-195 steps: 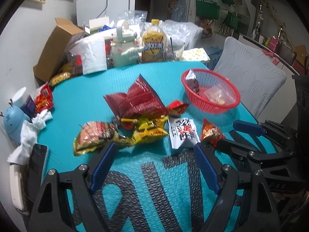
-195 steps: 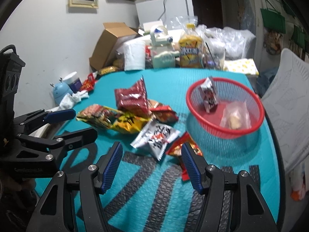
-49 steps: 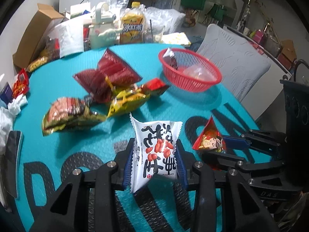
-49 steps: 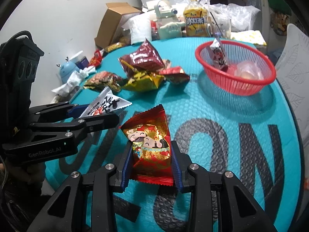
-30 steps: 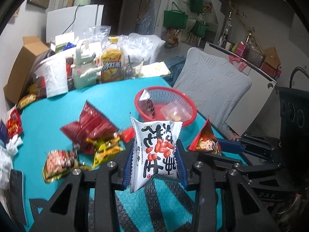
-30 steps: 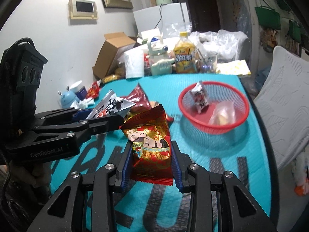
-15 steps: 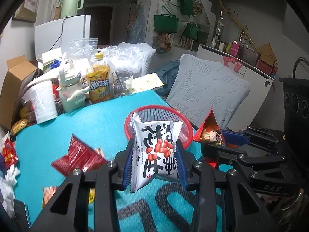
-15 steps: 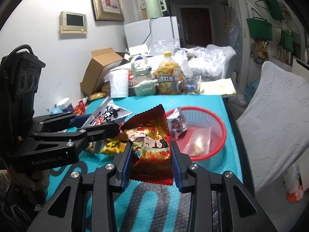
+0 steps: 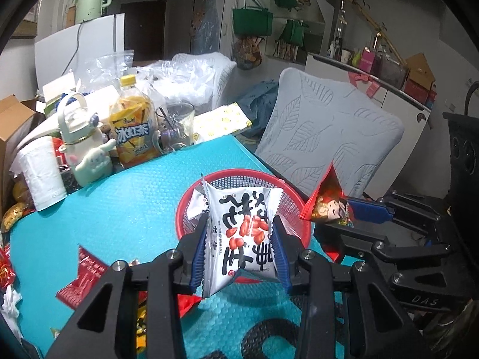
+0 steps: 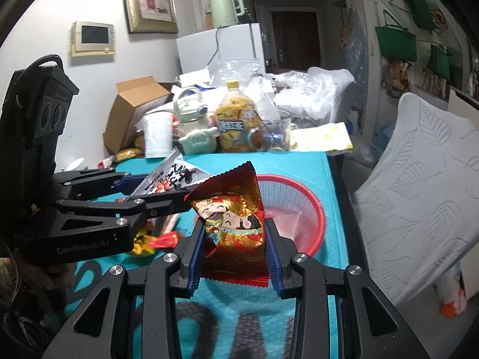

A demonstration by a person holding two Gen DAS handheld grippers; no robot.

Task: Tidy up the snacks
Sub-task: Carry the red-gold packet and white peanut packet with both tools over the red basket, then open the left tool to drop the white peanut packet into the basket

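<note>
My left gripper (image 9: pixel 241 246) is shut on a white peanut snack packet (image 9: pixel 244 230) with black and red print, held upright in front of the red mesh basket (image 9: pixel 239 176). My right gripper (image 10: pixel 235 249) is shut on a red and gold snack packet (image 10: pixel 235 218), held over the near side of the same basket (image 10: pixel 314 206). In the left wrist view the right gripper (image 9: pixel 356 212) and its red packet (image 9: pixel 326 200) hang at the basket's right rim. A small packet (image 9: pixel 196 206) and a clear bag (image 10: pixel 287 224) lie inside the basket.
Red and yellow snack packets (image 9: pixel 83 275) lie on the teal mat (image 9: pixel 128 206) left of the basket. At the table's far end stand a tea bottle (image 9: pixel 133 131), a white flask (image 9: pixel 85 152), a glass (image 9: pixel 176 125) and a paper roll (image 9: pixel 43 170). A grey chair (image 9: pixel 323 131) stands to the right.
Both grippers have carried their packets forward across the table; the red basket is now much closer, right behind the packets. Both grips stay the same.
</note>
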